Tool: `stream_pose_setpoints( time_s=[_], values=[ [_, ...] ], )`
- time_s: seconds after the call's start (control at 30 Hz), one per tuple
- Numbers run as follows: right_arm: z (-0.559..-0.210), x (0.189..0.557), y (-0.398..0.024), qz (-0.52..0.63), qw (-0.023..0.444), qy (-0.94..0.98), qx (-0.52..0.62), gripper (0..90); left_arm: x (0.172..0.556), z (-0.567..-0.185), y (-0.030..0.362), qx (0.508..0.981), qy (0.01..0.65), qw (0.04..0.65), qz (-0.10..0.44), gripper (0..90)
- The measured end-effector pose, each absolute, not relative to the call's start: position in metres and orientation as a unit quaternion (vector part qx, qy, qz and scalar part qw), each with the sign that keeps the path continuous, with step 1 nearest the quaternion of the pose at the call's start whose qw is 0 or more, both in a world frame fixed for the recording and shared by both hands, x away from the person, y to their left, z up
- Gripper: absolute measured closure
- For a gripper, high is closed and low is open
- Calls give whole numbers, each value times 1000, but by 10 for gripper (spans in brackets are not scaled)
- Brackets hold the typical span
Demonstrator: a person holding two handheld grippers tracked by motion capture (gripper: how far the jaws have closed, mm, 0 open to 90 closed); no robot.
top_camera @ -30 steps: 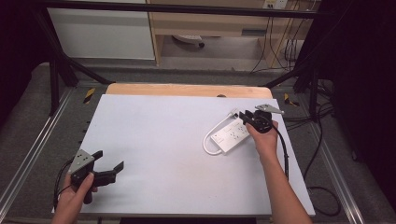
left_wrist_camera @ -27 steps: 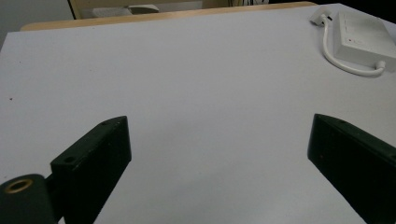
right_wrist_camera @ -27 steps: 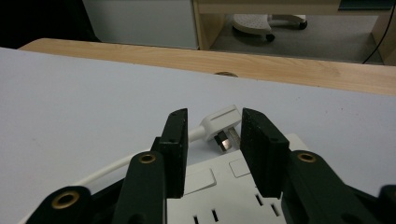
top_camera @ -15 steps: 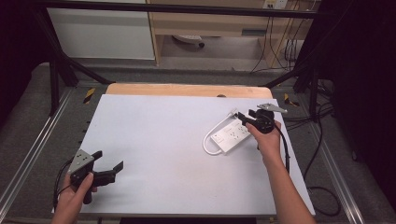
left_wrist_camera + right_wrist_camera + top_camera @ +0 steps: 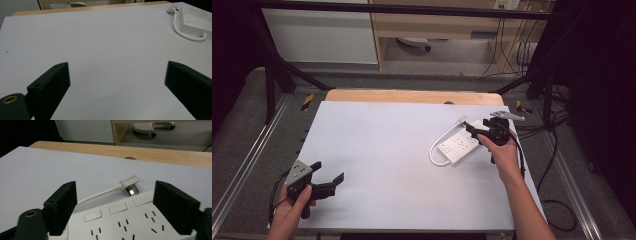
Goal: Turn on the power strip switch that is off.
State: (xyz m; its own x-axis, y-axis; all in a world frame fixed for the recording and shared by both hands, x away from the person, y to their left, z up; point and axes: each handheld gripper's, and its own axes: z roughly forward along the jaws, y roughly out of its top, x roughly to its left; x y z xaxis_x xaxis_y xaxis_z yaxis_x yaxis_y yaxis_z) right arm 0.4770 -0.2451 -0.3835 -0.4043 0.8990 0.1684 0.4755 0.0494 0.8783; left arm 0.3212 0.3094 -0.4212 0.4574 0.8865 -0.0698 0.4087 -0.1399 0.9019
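White power strip [image 5: 460,146] lies flat on the right side of the desk [image 5: 382,150], its short cord looping round to a plug [image 5: 130,184] resting just beside its far end. Right claw [image 5: 472,131] hovers over the strip's right end, held in a hand reaching in from the lower right; its jaws have just been opening and stand apart, pressing on nothing. Left claw [image 5: 328,180] sits low at the desk's near left corner, jaws wide apart. Part of the strip is cut off in both gripper views.
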Motion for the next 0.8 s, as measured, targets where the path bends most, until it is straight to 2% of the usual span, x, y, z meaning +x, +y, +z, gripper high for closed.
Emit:
stream_pose_setpoints(
  time_s=[0.17,0.8],
  values=[
    [-375,463,-245,479,231,689,493,67,321,-421,310,711,454,473,253,62],
    [-359,396,-262,513,255,687,446,24,320,-420,310,709,456,473,256,62]
  ],
)
